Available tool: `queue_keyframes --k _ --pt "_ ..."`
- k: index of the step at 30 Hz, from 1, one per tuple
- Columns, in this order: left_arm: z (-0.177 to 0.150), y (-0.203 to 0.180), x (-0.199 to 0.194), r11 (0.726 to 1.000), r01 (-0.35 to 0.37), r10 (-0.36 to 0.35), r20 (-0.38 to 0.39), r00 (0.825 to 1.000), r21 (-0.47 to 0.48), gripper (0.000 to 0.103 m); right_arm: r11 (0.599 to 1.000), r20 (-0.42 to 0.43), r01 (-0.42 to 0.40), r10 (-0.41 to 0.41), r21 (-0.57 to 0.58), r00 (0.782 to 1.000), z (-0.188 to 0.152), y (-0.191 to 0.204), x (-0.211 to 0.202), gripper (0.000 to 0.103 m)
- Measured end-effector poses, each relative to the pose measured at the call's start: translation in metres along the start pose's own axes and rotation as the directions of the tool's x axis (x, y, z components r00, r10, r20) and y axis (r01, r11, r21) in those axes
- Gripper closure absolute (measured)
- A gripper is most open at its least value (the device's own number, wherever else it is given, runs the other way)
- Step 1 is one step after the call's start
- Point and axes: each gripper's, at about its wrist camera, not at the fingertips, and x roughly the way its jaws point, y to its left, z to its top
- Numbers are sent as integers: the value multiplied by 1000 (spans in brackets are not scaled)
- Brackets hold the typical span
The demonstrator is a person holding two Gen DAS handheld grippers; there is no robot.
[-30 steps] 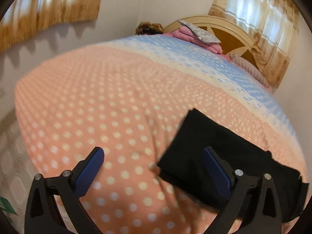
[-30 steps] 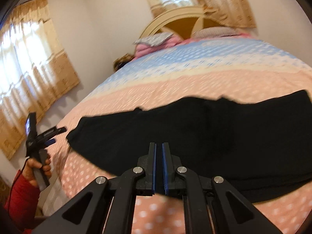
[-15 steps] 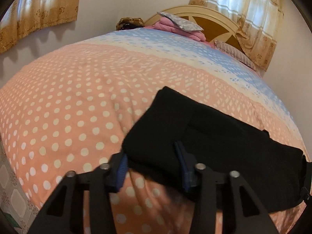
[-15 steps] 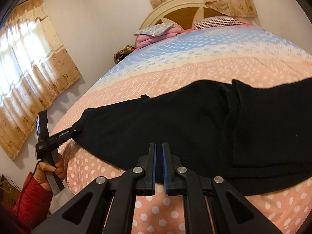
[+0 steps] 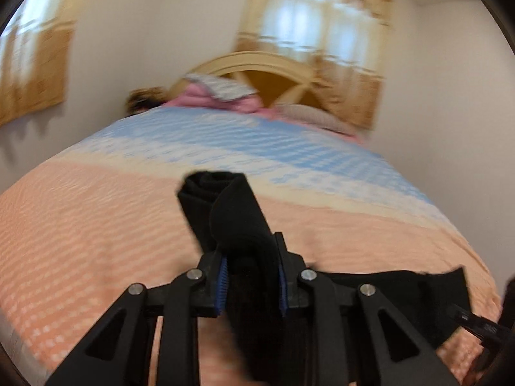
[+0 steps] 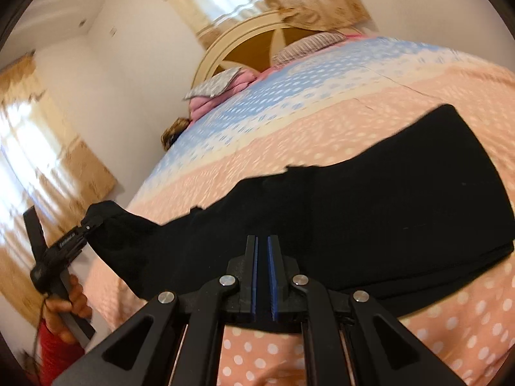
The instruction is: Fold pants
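Left wrist view: heavy motion blur, background detail smeared. left gripper (image 5: 251, 276) has its jaws just closed onto one end of the black pants (image 5: 231, 215); fabric is pinched between the blue pads (image 5: 222, 284) and bunches up past the tips, lifted off the bedspread (image 5: 96, 225). The rest of the pants trails right along the bed edge, partly hidden behind the gripper frame. A dark tool tip shows at bottom right, cut off by the lens rim, can't identify it. Headboard (image 5: 257, 67), pink bedding and curtains are blurred.

Right wrist view: sharper. right gripper (image 6: 263, 270) has its pads nearly together with only a thin slit between; can't see any fabric in the slit, and its tips sit over the pants' near edge. Pants lie as a long black band across the peach polka-dot bedspread, right part flat, left end raised off the bed where the left gripper clamps it. A hand (image 6: 64, 302) with a red sleeve (image 6: 54, 350) holds that gripper's handle; sleeve is cut off at the frame edge.
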Motion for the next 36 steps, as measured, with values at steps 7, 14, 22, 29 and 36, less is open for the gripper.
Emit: queue_keyframes --k 7,14,22,29,36 --pt "-36 -103 14 950 252 -236 -101 966 183 81 999 49 -12 10 40 999 11 -15 -20 97" --pt "-85 -118 32 935 276 -223 -237 945 222 81 975 -5 -159 161 156 987 17 -23 -5 96" --pt "-88 -131 20 929 221 -182 -154 971 296 81 936 -68 -307 322 175 944 44 11 41 15" --pt "-104 -138 20 908 190 -148 -137 979 374 81 963 -286 -240 266 125 921 34 49 106 33" --pt "-100 -147 15 906 189 -148 -137 980 377 81 976 -316 -217 198 -24 928 32 66 112 79"
